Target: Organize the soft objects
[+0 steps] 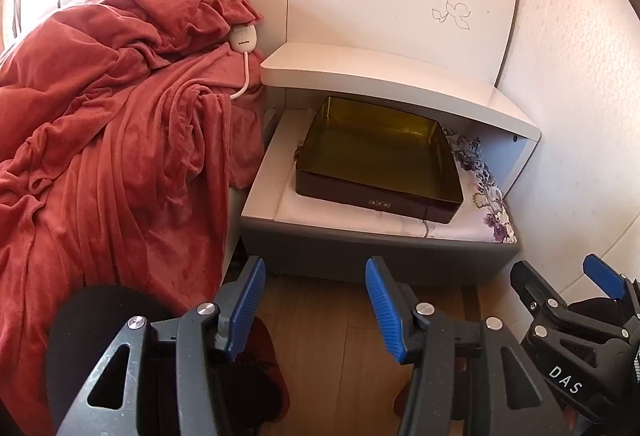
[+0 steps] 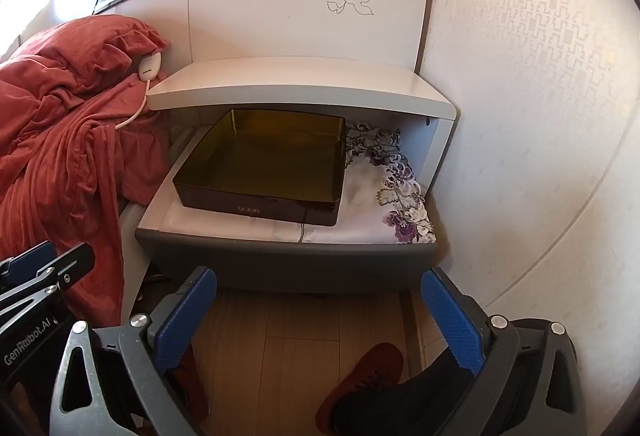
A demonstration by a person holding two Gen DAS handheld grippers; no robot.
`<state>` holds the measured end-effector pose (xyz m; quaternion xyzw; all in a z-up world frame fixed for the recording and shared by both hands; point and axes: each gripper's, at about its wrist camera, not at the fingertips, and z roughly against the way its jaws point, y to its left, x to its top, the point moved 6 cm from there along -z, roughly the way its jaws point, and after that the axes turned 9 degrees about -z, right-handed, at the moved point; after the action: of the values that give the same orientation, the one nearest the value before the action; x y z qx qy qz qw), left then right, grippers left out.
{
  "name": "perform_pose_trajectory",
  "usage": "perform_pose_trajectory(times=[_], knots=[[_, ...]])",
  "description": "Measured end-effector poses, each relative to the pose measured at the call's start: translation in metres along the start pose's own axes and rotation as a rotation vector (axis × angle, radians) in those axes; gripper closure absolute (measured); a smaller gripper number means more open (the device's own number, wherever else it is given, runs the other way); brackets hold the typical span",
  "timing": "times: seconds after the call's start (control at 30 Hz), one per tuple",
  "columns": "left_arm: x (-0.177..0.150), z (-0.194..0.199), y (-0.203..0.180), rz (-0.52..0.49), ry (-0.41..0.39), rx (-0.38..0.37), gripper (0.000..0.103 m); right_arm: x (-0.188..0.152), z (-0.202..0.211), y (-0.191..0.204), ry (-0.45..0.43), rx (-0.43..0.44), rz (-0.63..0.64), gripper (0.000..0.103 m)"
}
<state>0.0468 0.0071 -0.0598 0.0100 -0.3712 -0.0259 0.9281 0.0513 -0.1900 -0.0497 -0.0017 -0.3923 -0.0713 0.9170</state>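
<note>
A rumpled red blanket (image 1: pixel 100 140) hangs over the bed edge at left; it also shows in the right wrist view (image 2: pixel 60 140). An empty dark box with a yellow-green inside (image 1: pixel 380 160) sits in the open nightstand drawer on a white cloth with purple flowers (image 1: pixel 488 188); the box (image 2: pixel 264 164) and cloth (image 2: pixel 400 204) show in the right wrist view too. My left gripper (image 1: pixel 316 306) is open and empty above the wooden floor, in front of the drawer. My right gripper (image 2: pixel 320 322) is open and empty beside it, to the right.
The white nightstand top (image 1: pixel 392 80) overhangs the drawer. A white controller on a cord (image 1: pixel 243 38) lies on the blanket. The grey drawer front (image 2: pixel 288 264) faces me. Red slippers (image 2: pixel 360 376) lie on the floor below. A papered wall (image 2: pixel 540 116) stands at right.
</note>
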Motion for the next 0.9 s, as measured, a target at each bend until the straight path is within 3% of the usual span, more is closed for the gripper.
perform_pose_trajectory(times=[0.9], knots=[[-0.0030, -0.0067, 0.0002, 0.008, 0.024, -0.011, 0.050, -0.0054, -0.0041, 0.0035, 0.004, 0.007, 0.000, 0.000]])
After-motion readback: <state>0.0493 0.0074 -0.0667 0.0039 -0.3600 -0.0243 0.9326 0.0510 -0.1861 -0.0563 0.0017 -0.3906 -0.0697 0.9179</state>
